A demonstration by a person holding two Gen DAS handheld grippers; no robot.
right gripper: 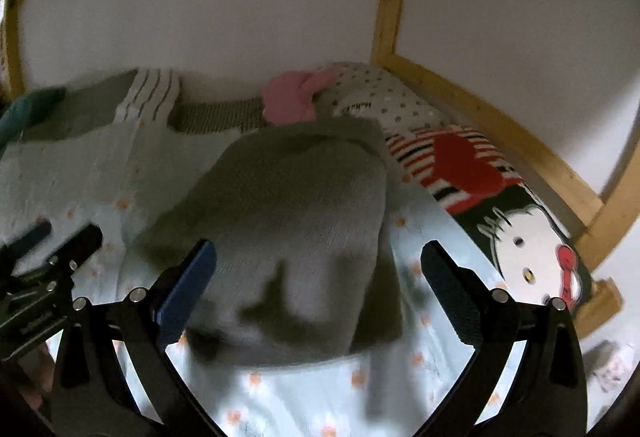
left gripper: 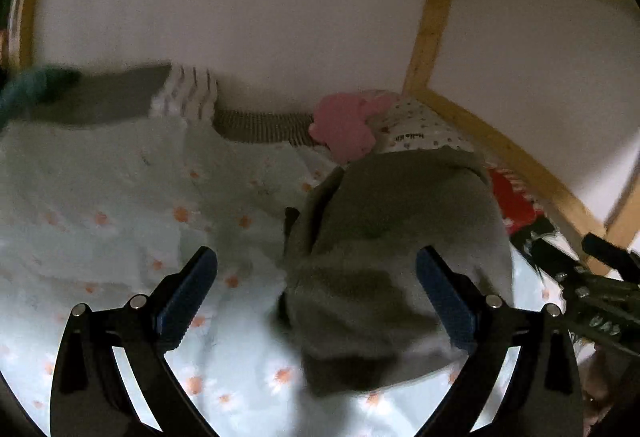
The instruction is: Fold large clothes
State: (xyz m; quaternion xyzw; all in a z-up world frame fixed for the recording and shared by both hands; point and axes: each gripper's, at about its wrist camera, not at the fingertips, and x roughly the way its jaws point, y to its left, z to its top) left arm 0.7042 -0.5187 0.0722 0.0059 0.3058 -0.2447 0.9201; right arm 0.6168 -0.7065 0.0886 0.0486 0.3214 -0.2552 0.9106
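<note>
I am seeing a pale bedsheet with small orange daisies spreading across the bed, and a wooden bed frame running along the white wall. A Hello Kitty cushion is lying against the frame on the right, with a polka-dot pillow and a pink plush piece sitting beyond it. A striped folded cloth is resting by the wall on the left.

A wooden-framed bed with daisy-print sheet carries a folded grey garment and cushions.
</note>
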